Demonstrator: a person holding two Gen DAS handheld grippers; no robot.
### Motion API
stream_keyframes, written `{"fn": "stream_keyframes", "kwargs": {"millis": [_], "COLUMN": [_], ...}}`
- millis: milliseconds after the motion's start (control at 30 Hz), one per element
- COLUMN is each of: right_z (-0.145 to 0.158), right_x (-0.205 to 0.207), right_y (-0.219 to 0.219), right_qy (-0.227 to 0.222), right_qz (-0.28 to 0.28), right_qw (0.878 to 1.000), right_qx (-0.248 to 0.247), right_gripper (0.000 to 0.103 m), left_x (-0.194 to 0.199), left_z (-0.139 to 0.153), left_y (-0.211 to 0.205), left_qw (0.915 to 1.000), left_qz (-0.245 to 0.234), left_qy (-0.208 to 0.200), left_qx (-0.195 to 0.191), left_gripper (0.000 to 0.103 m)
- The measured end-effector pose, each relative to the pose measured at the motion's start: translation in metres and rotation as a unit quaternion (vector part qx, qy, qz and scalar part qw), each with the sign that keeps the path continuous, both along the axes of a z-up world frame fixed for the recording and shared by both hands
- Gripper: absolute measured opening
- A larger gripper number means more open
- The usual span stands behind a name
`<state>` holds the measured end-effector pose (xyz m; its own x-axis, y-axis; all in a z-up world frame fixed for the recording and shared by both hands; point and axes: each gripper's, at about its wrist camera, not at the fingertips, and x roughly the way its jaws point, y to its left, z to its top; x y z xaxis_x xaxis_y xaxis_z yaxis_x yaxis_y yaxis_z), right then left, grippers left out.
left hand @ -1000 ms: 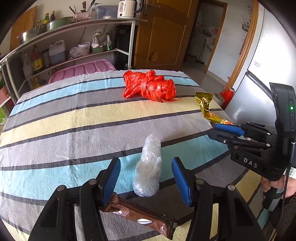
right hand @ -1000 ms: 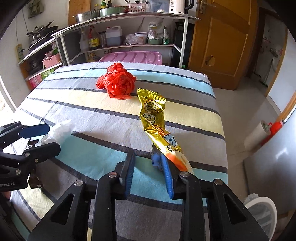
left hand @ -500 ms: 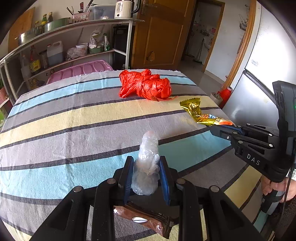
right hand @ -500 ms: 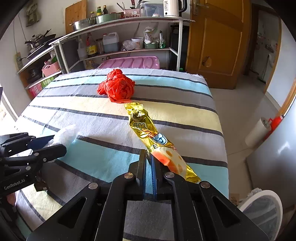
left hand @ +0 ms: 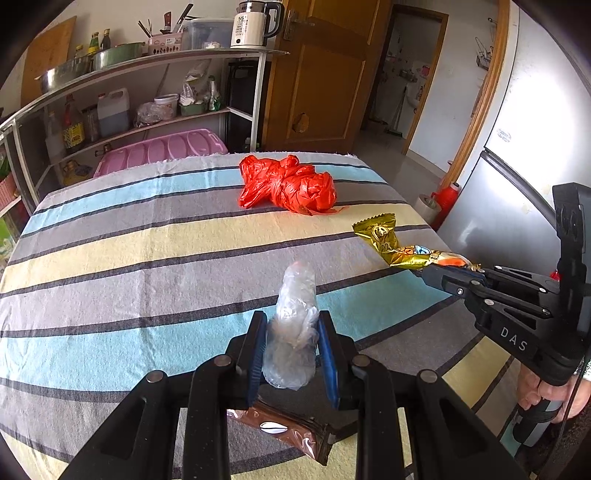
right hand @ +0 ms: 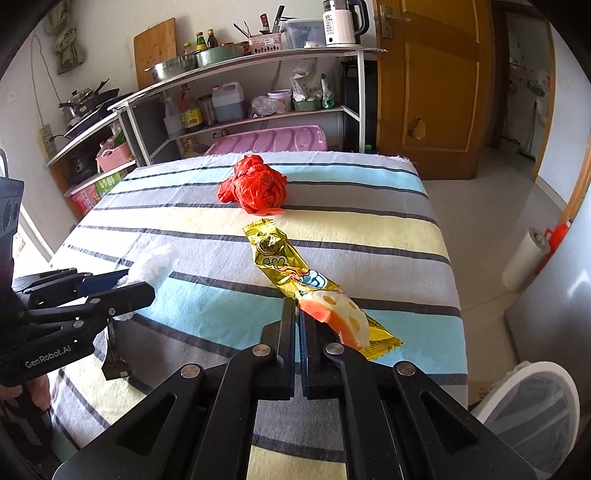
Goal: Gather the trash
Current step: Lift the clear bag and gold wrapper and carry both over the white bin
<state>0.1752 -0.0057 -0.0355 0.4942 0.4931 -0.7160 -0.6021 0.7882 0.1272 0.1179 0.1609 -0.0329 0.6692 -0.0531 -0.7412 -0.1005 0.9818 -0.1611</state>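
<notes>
Both fingers (left hand: 258,343) newly closed, wrapper (right hand: 295,273) near table edge (right hand: 448,266)

We read "DAS" in white letters on the black body of the right gripper (left hand: 447,275), at the right edge of the left wrist view. On the left gripper (right hand: 125,286), at the near left of the right wrist view, we read "GenRobot.AI" in white. The white electric kettle (right hand: 341,22) on the far top shelf carries a "55°" mark. Print on the gold snack wrapper (right hand: 291,273) and the green box (right hand: 107,182) is too small for us to read.
</notes>
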Motion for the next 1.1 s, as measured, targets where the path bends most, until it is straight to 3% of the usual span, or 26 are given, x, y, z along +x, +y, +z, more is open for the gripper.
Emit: {"fn": "stream_keyframes", "kwargs": {"millis": [533, 1100], "right_z": [0.025, 0.051], "right_x": [-0.027, -0.061], "right_y": [-0.026, -0.123], "right_qy": [-0.018, -0.049], "right_qz": [-0.024, -0.124], "right_qw": [0.999, 0.989], "right_qx": [0.039, 0.056], "right_gripper": [0.001, 0.001], "left_x": [-0.012, -0.005], "left_z": [0.027, 0.047], "left_y": [-0.038, -0.128], "left_qw": [0.9988, 0.9905], "left_qz": [-0.04, -0.123], "left_qy": [-0.029, -0.057], "left_qx": [0.003, 0.019], "left_gripper": [0.028, 0.028]}}
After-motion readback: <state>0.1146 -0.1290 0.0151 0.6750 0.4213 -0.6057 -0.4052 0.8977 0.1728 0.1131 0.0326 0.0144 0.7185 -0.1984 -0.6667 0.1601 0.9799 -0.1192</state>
